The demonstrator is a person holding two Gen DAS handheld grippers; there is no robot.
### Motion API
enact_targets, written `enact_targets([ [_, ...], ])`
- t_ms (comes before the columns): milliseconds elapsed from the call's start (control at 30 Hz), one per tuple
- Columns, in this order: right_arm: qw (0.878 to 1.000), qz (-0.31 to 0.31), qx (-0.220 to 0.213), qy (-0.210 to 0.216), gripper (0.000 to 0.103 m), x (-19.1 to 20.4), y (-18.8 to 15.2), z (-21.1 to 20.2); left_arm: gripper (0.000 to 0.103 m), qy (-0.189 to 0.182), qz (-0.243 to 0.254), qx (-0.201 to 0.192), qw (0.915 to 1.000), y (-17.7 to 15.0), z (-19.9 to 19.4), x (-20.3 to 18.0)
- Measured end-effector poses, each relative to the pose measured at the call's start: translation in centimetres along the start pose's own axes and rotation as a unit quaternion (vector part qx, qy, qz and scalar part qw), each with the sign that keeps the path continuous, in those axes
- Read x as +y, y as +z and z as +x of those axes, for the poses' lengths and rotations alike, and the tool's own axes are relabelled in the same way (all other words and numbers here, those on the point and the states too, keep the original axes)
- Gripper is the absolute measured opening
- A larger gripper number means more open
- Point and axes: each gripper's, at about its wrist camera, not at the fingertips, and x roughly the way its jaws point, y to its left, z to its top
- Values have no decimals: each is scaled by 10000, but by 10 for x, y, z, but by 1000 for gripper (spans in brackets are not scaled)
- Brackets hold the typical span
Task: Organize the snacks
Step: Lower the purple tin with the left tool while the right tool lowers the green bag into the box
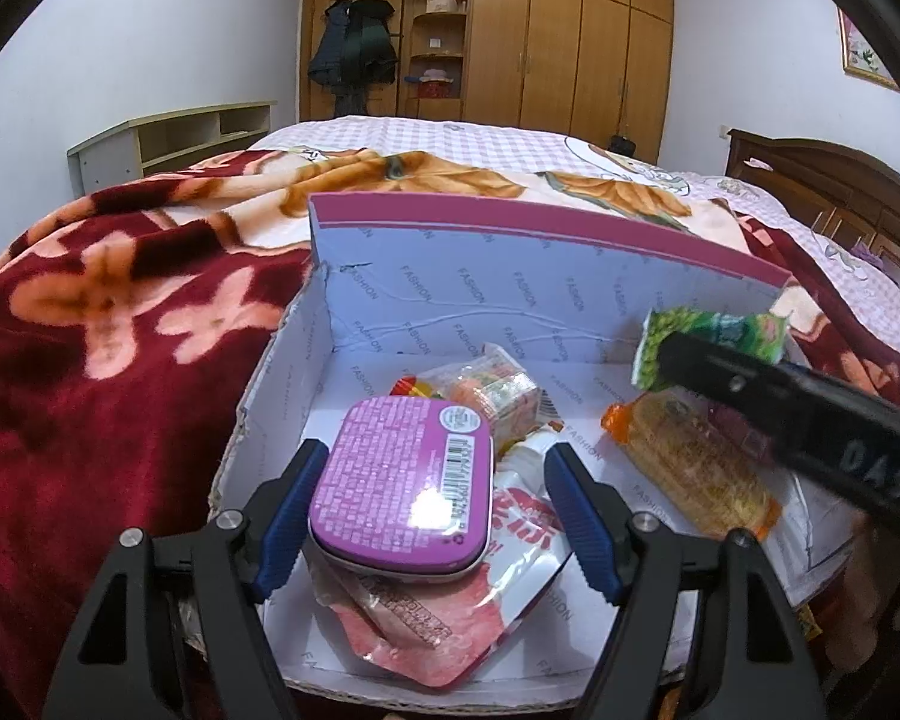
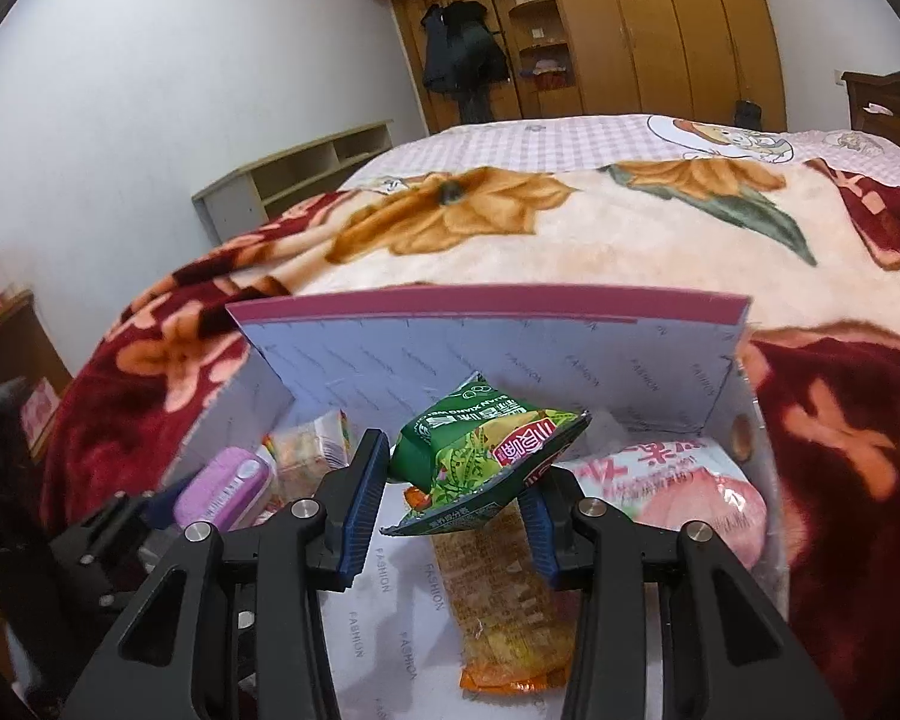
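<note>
An open white cardboard box (image 1: 510, 276) with a pink rim lies on the bed and holds snacks. My left gripper (image 1: 432, 516) is open around a purple tin (image 1: 399, 480) that rests on a red and white packet (image 1: 510, 534); only the left pad is near it. My right gripper (image 2: 450, 498) holds a green snack packet (image 2: 480, 450) over the box (image 2: 510, 348), its jaws wide and pressing the packet's sides. That packet shows in the left wrist view (image 1: 708, 342). An orange cracker pack (image 1: 690, 468) lies below it (image 2: 504, 594).
A small clear candy pack (image 1: 486, 396) lies behind the tin. A pink peach packet (image 2: 678, 486) fills the box's right side. A red floral blanket (image 1: 120, 330) surrounds the box. A low shelf (image 1: 174, 138) and wardrobes (image 1: 570, 36) stand beyond the bed.
</note>
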Motion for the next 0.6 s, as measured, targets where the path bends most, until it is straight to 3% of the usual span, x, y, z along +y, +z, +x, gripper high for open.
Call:
enact_targets([
  [200,9999,28,-126,28,44,-3,-5,3,78,32,37,-1,10000,0,1,-1],
  [433,9995,129,-194,232,60,-5,-4,-1,78,30,35,4,10000,0,1,-1],
  [600,9993,143,-216,278,63,-3,-4,-5,78,26,0,36,10000,0,0,0],
])
